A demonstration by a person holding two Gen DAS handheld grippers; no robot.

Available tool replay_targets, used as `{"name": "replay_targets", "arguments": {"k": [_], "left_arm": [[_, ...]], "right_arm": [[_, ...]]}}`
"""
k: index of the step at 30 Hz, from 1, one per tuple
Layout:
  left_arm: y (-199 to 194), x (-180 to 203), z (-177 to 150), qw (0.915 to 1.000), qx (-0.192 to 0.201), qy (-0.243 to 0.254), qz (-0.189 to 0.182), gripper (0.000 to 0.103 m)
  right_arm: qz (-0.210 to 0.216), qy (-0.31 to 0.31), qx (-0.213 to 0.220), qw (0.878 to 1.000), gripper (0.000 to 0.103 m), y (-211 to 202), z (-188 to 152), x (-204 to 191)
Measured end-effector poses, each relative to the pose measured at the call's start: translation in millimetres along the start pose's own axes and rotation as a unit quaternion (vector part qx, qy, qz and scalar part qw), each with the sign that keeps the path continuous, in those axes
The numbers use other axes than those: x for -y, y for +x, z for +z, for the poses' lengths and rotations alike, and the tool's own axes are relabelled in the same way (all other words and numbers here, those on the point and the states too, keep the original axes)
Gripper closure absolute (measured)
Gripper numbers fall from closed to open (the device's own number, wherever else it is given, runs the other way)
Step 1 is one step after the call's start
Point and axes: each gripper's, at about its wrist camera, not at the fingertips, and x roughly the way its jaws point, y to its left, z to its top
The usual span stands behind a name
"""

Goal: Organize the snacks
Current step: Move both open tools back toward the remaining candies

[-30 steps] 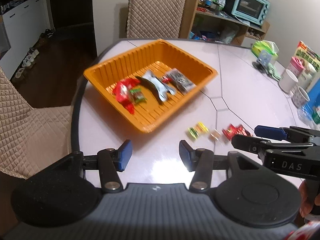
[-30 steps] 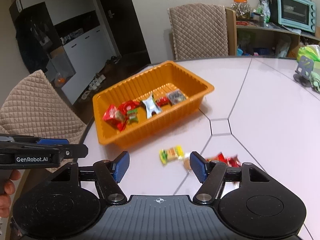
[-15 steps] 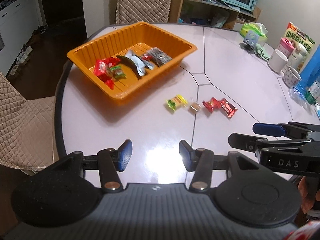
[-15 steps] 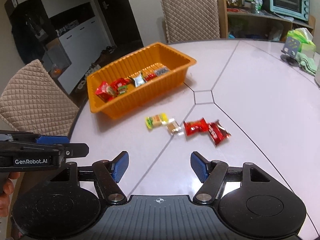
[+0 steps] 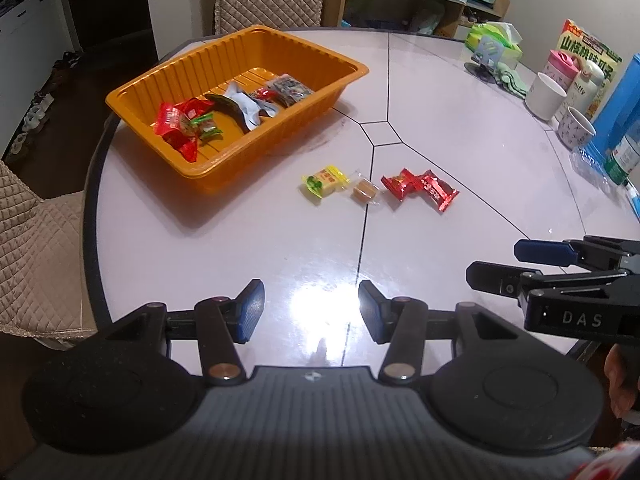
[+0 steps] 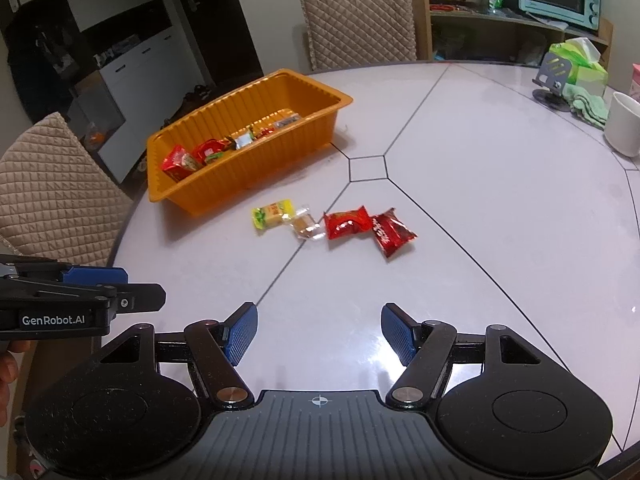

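Holding your left gripper (image 5: 311, 310) and right gripper (image 6: 319, 334) parted and empty above the round white table (image 6: 500, 208). Four loose snacks sit just beside the ribbed orange plastic tray (image 5: 208, 76): yellow-wrapped candy (image 6: 272, 213), clear-wrapped brown candy (image 6: 305, 227), two red foil packets (image 6: 368, 227).

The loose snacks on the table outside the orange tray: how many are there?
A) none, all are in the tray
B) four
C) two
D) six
B: a yellow candy, a clear-wrapped brown candy and two red packets lie in a row on the table beside the orange tray.
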Motion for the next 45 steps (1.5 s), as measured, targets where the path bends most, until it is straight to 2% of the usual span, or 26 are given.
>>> {"name": "replay_targets", "arguments": {"k": [20, 35, 37, 40, 45], "left_arm": [[51.8, 9.1, 20.5, 0.9995, -0.006, 0.031, 0.0, 0.055], [85.2, 10.4, 44.0, 0.9984, 0.014, 0.053, -0.01, 0.055], [88.3, 11.0, 45.5, 0.9979, 0.017, 0.06, -0.012, 0.055], [92.4, 11.9, 47.6, 0.9974, 0.017, 0.068, -0.015, 0.055], [99.0, 11.9, 51.3, 0.9968, 0.014, 0.076, -0.02, 0.055]], "right_arm": [[-0.042, -0.02, 0.004, 0.999, 0.035, 35.5, 15.3, 36.7], [-0.058, -0.07, 0.017, 0.996, 0.035, 71.3, 28.1, 52.3], [-0.059, -0.084, 0.023, 0.994, 0.037, 75.2, 29.2, 52.2], [-0.054, -0.095, 0.02, 0.994, 0.047, 82.8, 32.0, 53.3], [-0.051, -0.11, 0.019, 0.992, 0.05, 95.2, 38.0, 50.7]]}}
